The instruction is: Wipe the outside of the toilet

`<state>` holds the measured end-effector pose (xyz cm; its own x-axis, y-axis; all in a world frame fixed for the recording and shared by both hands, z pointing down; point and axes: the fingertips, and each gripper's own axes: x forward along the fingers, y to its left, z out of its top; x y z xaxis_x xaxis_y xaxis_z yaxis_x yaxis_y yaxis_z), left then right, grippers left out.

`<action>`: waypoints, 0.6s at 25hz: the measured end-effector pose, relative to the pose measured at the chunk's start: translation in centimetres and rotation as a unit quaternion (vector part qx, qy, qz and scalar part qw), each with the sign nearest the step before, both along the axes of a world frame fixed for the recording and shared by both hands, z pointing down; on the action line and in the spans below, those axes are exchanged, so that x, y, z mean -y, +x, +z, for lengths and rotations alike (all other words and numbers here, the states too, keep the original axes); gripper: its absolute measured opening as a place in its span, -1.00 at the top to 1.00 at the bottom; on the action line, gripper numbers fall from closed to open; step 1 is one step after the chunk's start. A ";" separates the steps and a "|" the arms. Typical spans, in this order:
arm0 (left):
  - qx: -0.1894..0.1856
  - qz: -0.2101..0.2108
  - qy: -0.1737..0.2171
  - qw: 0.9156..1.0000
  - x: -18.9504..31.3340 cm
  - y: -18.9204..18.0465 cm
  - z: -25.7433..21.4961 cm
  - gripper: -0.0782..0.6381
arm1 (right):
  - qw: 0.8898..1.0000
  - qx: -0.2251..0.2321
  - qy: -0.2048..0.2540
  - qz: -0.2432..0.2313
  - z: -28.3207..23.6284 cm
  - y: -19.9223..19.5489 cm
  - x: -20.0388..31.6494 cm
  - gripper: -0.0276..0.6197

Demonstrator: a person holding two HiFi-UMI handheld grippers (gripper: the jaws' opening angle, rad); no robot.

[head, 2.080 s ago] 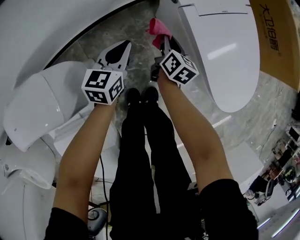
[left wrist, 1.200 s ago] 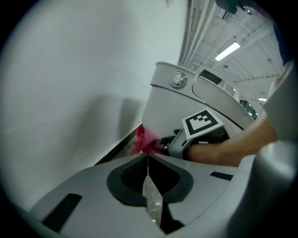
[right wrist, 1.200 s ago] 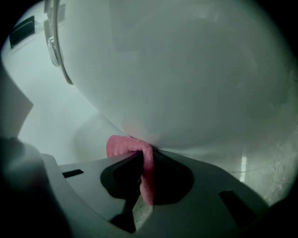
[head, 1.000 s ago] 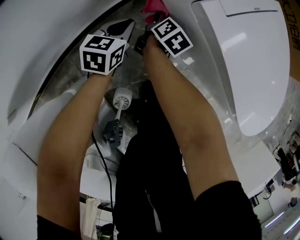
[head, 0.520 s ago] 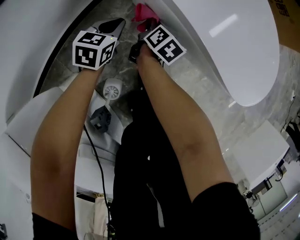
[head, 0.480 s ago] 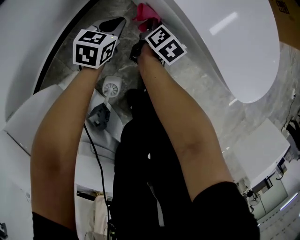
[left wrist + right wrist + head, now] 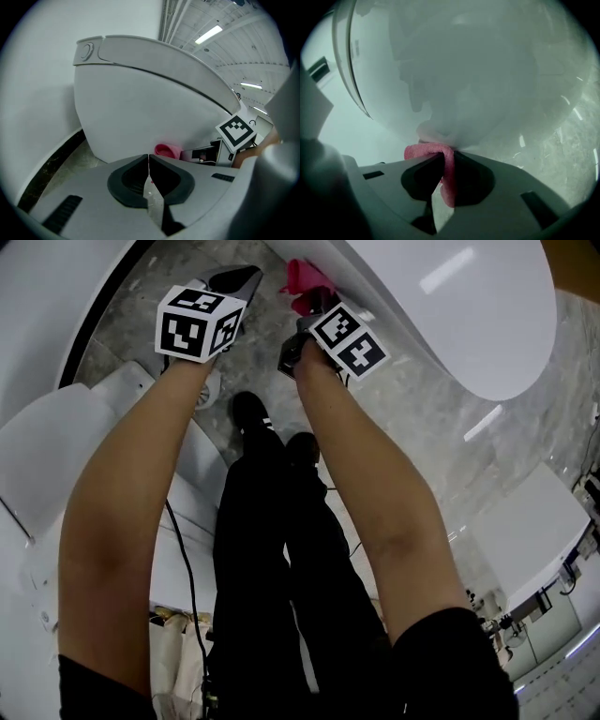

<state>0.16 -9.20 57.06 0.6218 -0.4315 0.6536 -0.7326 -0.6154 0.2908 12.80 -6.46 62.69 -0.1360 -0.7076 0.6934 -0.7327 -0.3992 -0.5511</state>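
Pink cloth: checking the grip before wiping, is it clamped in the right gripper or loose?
Clamped: the right gripper is shut on the pink cloth, a strip pinched between its jaws, a fold against the toilet.

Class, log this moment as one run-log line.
right gripper: shut on pink cloth, cloth against toilet | left gripper: shut, empty

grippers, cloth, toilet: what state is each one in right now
left gripper: jaws together, nothing between them, held off the toilet
right gripper: shut on the pink cloth
pink cloth: folded over the jaw tips, pressed against the toilet's outer wall
toilet: lid down, low on its outside the cloth touches it
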 end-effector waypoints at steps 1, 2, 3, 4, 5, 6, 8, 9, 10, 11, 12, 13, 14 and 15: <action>0.000 0.003 0.002 1.000 -0.4 0.9 -0.2 0.73 | 1.000 -0.001 -0.001 0.001 -0.1 0.9 -0.7 0.68; 0.000 0.007 0.004 1.000 -0.9 1.7 -0.4 0.73 | 1.000 -0.002 -0.003 0.004 -0.2 1.9 -1.6 0.68; 0.000 0.011 0.006 1.000 -1.5 2.4 -0.5 0.73 | 1.000 -0.003 -0.006 0.010 -0.3 2.9 -2.6 0.68; 0.000 0.014 0.005 1.000 -2.2 3.0 -0.6 0.73 | 1.000 -0.004 -0.010 0.016 -0.2 3.8 -3.7 0.68; 0.001 0.017 0.003 1.000 -2.9 3.6 -0.5 0.73 | 1.000 -0.005 -0.015 0.022 0.0 4.8 -4.8 0.68; 0.001 0.019 0.000 1.000 -3.6 4.1 -0.4 0.73 | 0.999 -0.006 -0.019 0.027 0.1 5.7 -5.7 0.68; 0.001 0.022 -0.007 1.000 -5.2 5.3 -0.1 0.73 | 0.999 -0.010 -0.026 0.032 0.4 7.5 -7.5 0.68; 0.002 0.026 -0.011 1.000 -6.1 5.9 0.1 0.73 | 0.999 -0.013 -0.029 0.033 0.5 8.4 -8.3 0.68; 0.003 0.032 -0.014 0.999 -6.8 6.6 0.3 0.73 | 0.999 -0.015 -0.031 0.034 0.6 9.3 -9.0 0.68; 0.003 0.036 -0.015 0.999 -7.3 7.3 0.3 0.73 | 0.999 -0.018 -0.033 0.038 0.7 10.3 -9.7 0.68; 0.003 0.039 -0.014 0.999 -7.7 7.9 0.3 0.73 | 0.998 -0.020 -0.034 0.047 0.7 11.4 -10.4 0.68; 0.001 0.041 -0.013 0.999 -7.9 8.5 0.2 0.73 | 0.997 -0.022 -0.036 0.060 0.7 12.7 -11.1 0.68; -0.001 0.042 -0.012 0.999 -8.2 9.1 0.1 0.73 | 0.996 -0.027 -0.038 0.074 0.8 14.0 -11.8 0.68; -0.003 0.043 -0.013 0.999 -8.5 9.6 0.1 0.73 | 0.995 -0.034 -0.041 0.087 0.8 15.5 -12.6 0.68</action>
<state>9.72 -0.68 57.21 0.6597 -0.3586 0.6604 -0.6751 -0.6688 0.3113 28.30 6.12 63.48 0.0325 -0.6565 0.7536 -0.6829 -0.5651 -0.4629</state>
